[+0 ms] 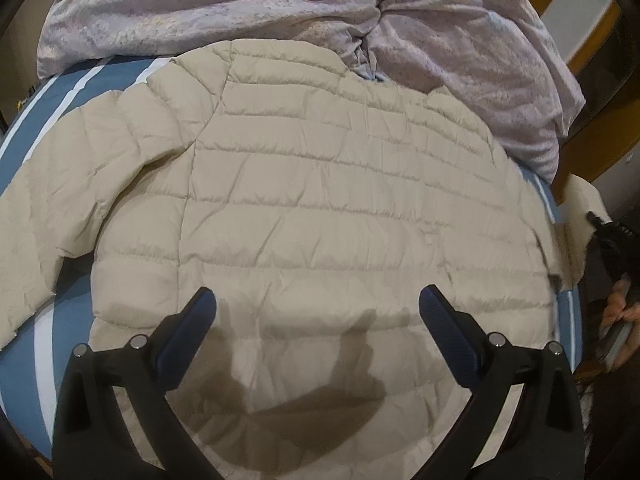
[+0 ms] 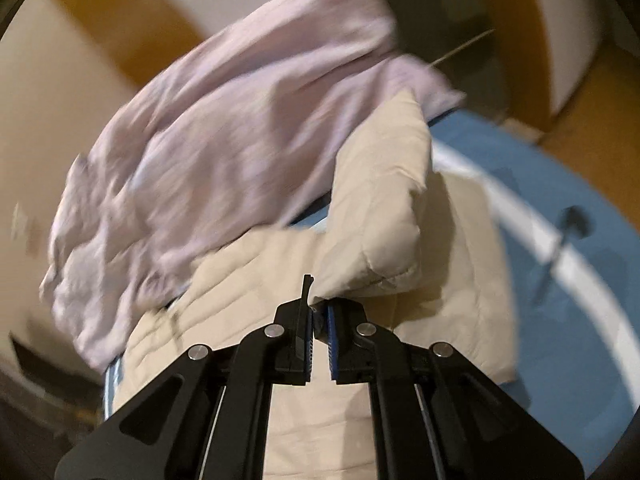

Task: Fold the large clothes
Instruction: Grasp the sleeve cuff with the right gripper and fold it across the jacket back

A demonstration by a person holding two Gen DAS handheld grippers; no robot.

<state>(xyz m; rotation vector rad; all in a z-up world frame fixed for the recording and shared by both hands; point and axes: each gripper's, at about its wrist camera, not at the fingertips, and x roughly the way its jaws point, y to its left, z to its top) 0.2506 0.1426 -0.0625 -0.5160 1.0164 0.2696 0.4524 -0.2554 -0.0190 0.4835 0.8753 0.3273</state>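
Note:
A beige quilted puffer jacket lies spread out, back up, on a blue bed sheet with white stripes. Its left sleeve stretches out to the left. My left gripper is open and empty, hovering above the jacket's lower back. My right gripper is shut on the cuff end of the jacket's right sleeve and holds it lifted over the jacket body. In the left wrist view the right gripper and the lifted sleeve show at the right edge.
A crumpled lilac duvet is heaped at the far side of the bed, touching the jacket's collar; it also shows in the right wrist view. Blue sheet lies to the right. Wooden furniture stands beyond.

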